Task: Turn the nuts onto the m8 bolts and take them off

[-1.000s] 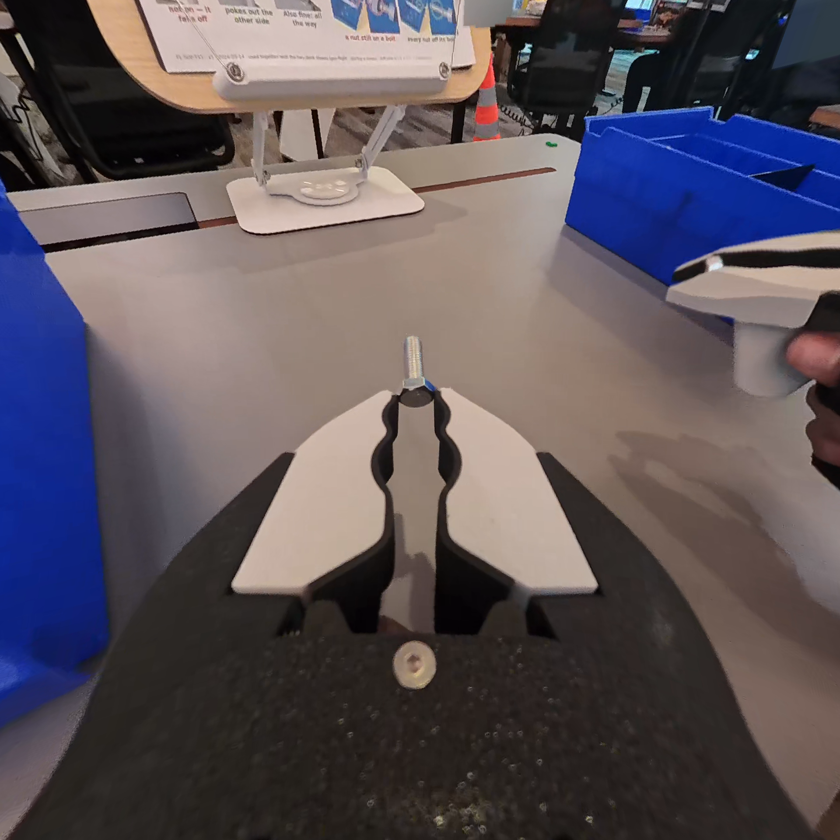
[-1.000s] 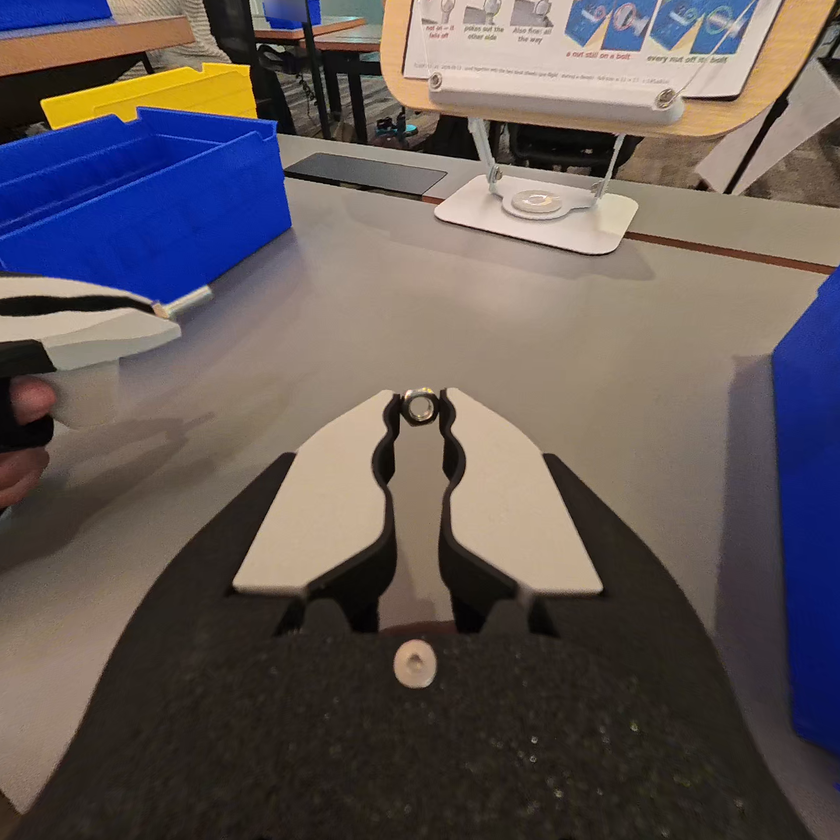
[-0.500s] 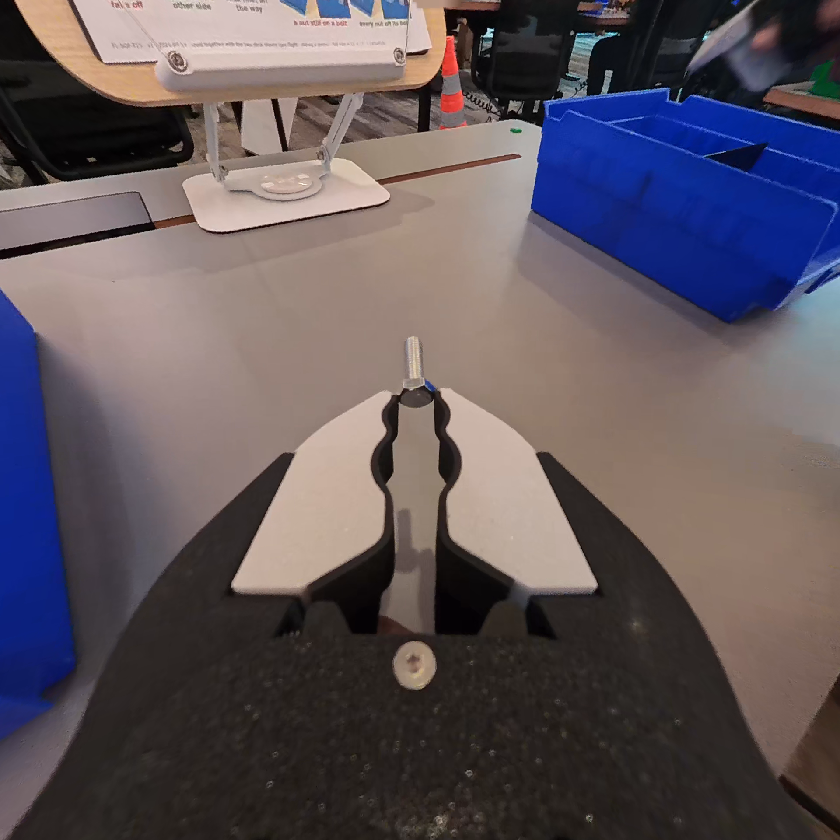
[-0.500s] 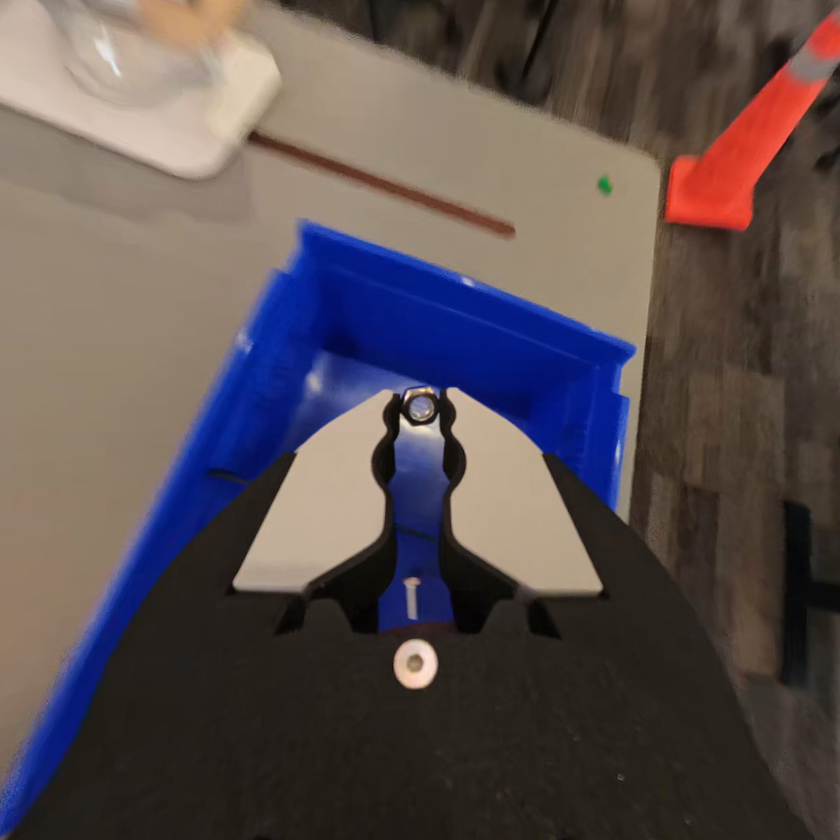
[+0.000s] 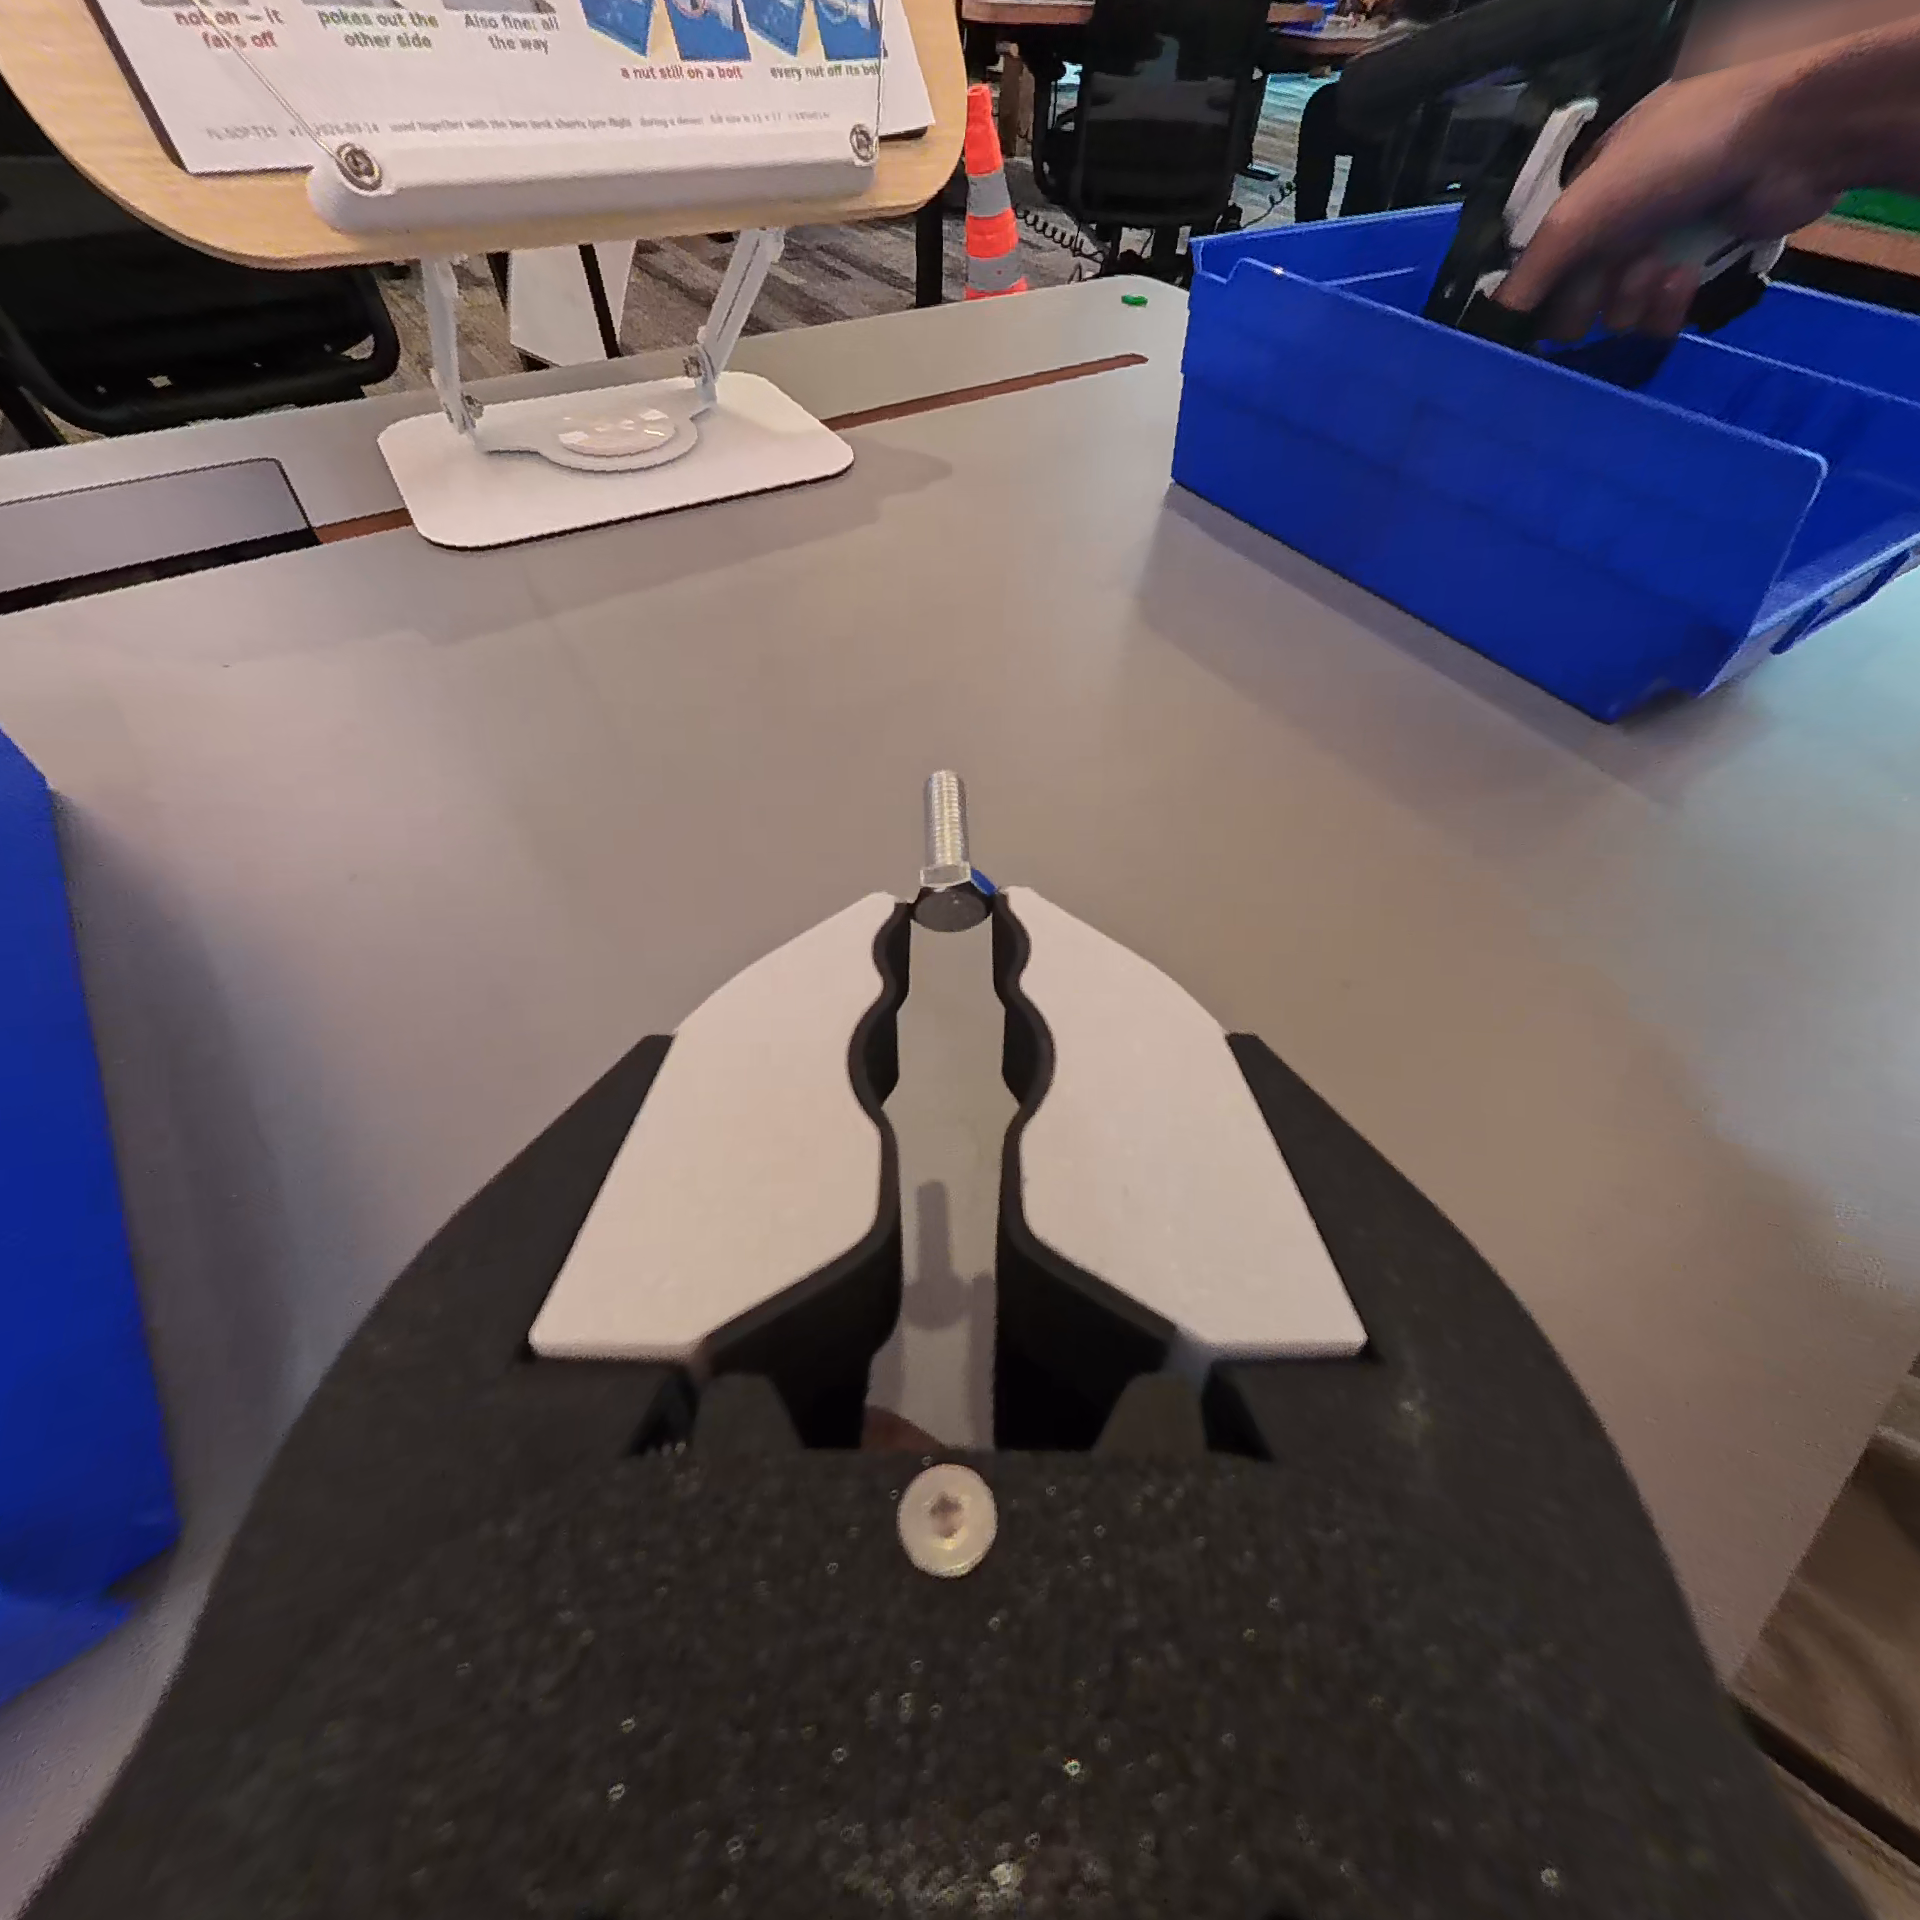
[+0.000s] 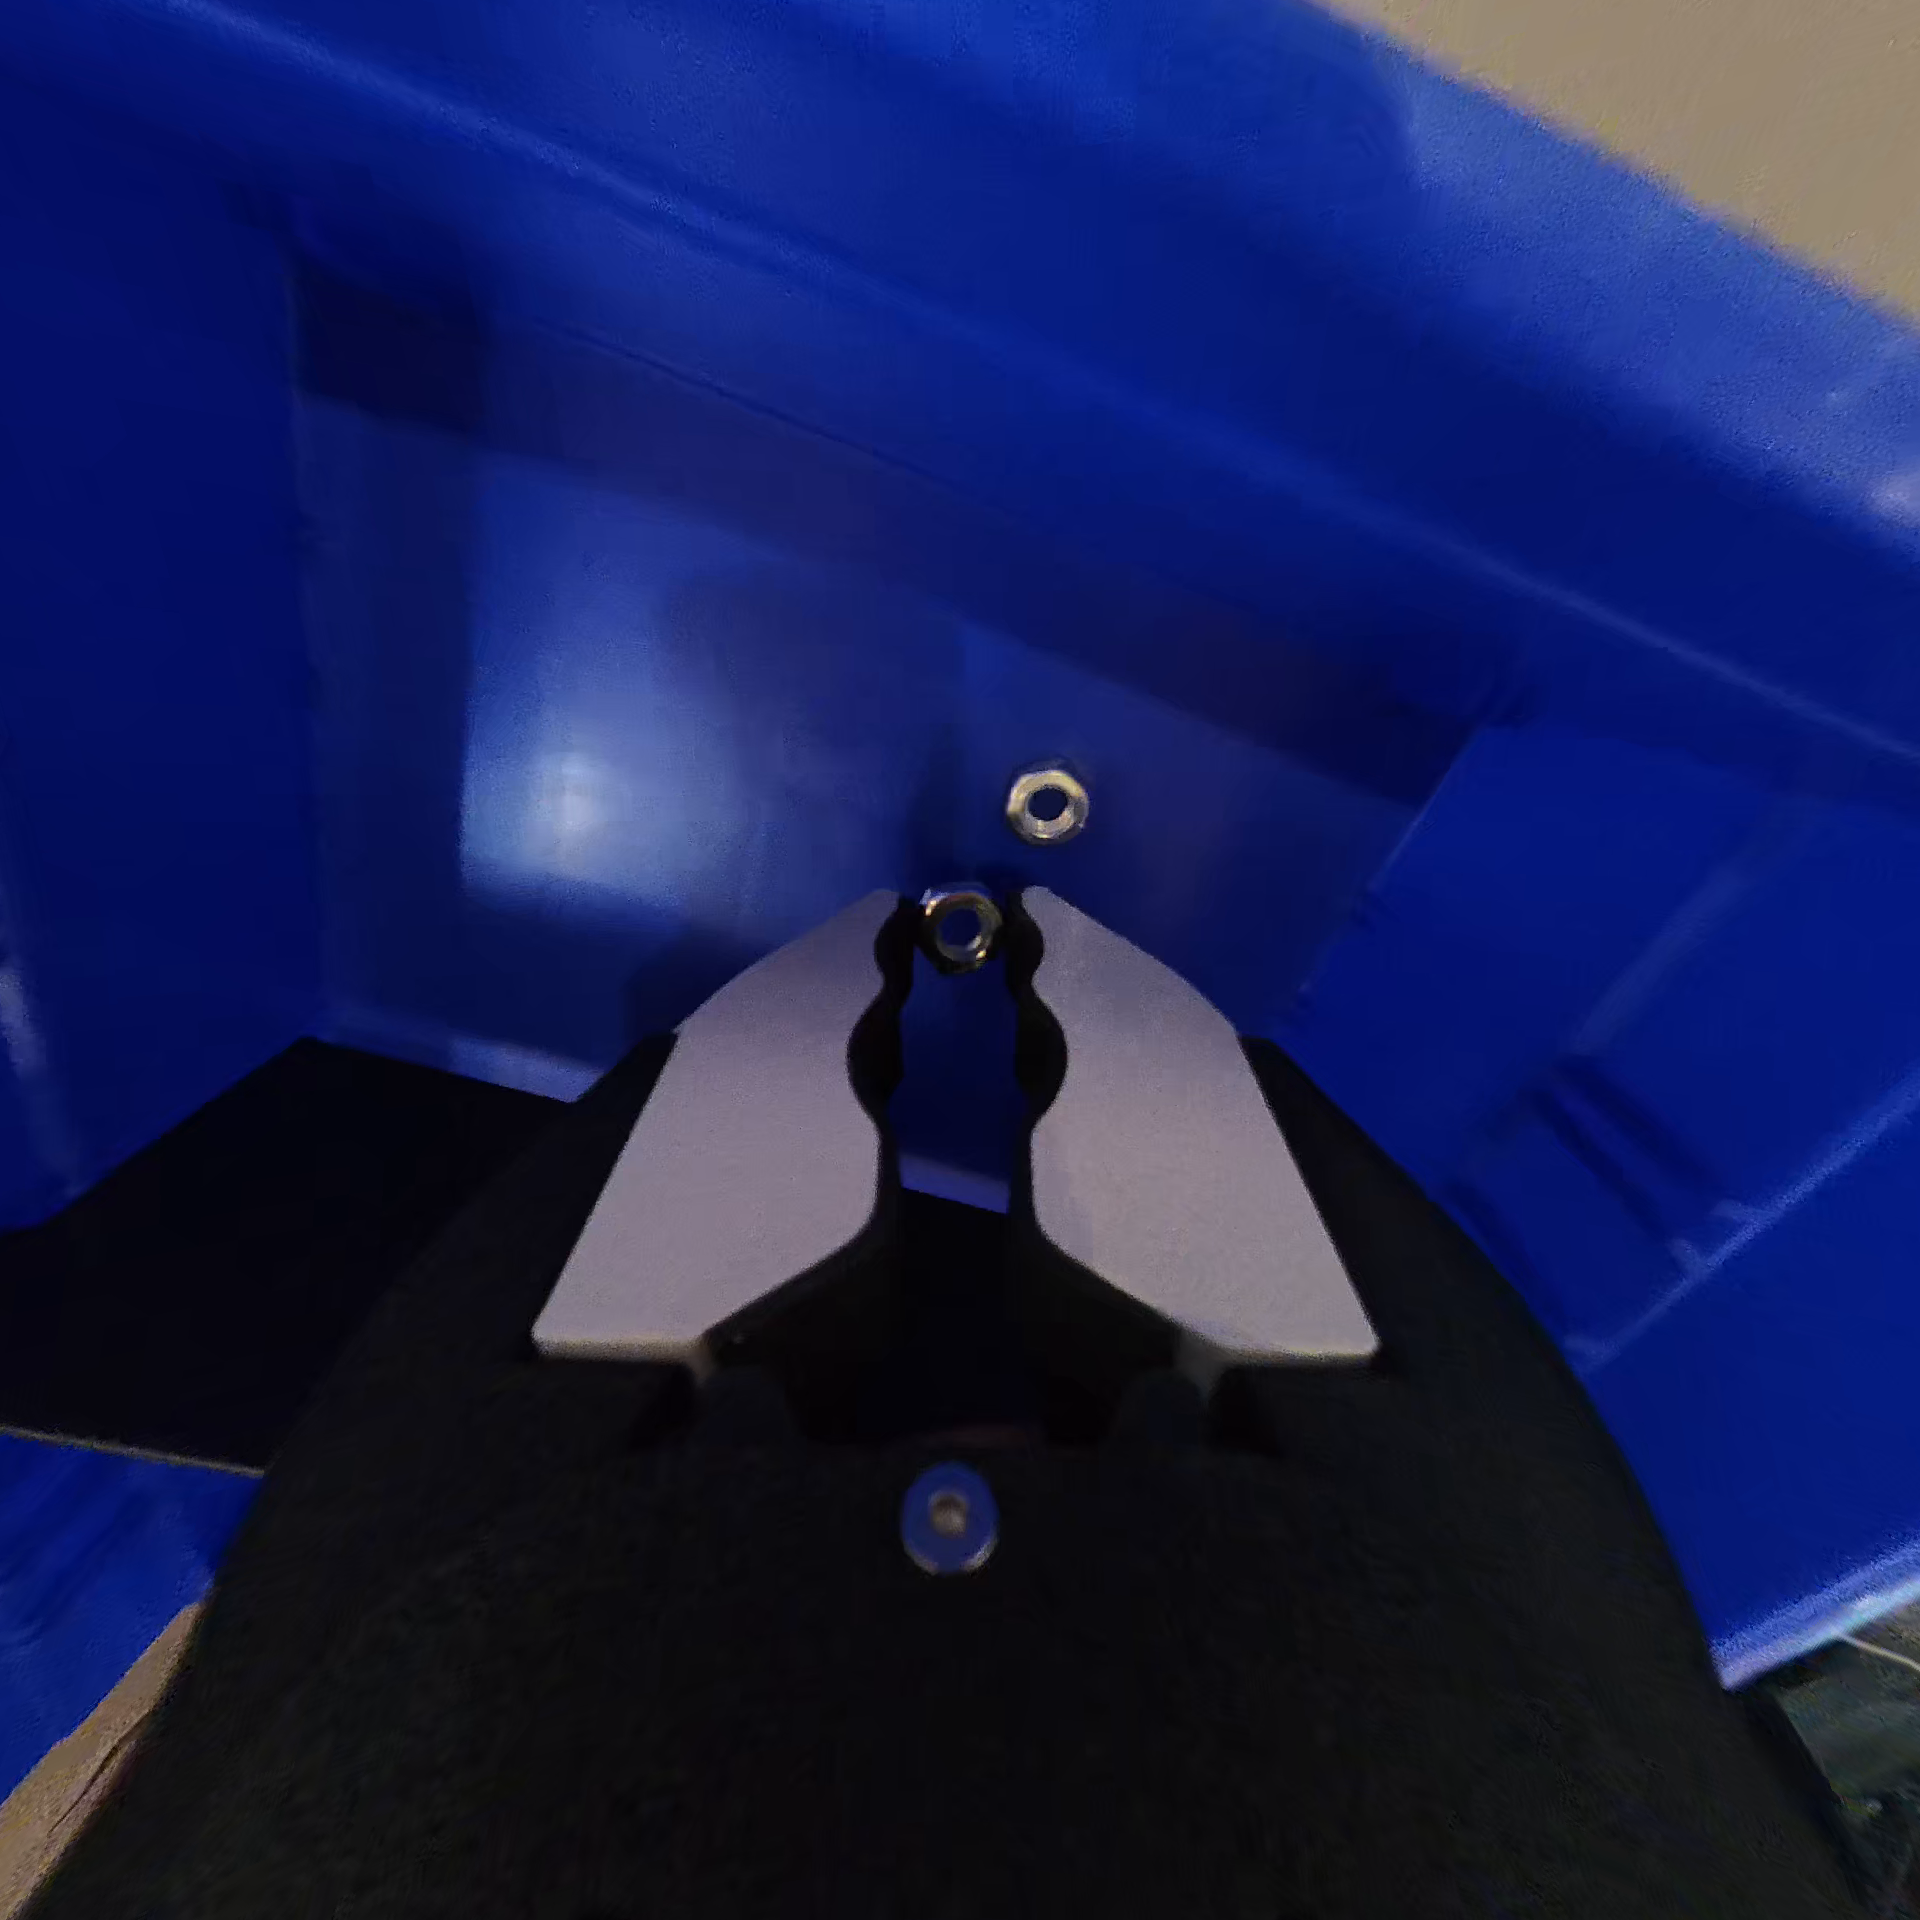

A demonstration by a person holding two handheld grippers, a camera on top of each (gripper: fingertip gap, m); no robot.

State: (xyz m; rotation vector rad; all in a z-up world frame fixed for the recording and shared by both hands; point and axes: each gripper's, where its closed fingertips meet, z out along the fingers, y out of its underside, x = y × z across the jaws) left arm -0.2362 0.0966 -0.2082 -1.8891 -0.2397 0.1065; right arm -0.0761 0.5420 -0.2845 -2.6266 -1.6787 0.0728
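While your left tongs pinch the bolt by its head above the grey surface, shank pointing away from you, your right tongs are down inside the blue bin, fingertips closed on a nut. A second nut lies on the bin floor just beyond. Your right hand shows over that bin.

1. Silver m8 bolt: hex head pinched at the fingertips, bare threaded shank pointing to 12 o'clock above the grey table
2. Held nut: small silver hex, bore facing the camera
3. Loose nut: at about 1 o'clock from the held one, apparently flat on the blue bin floor
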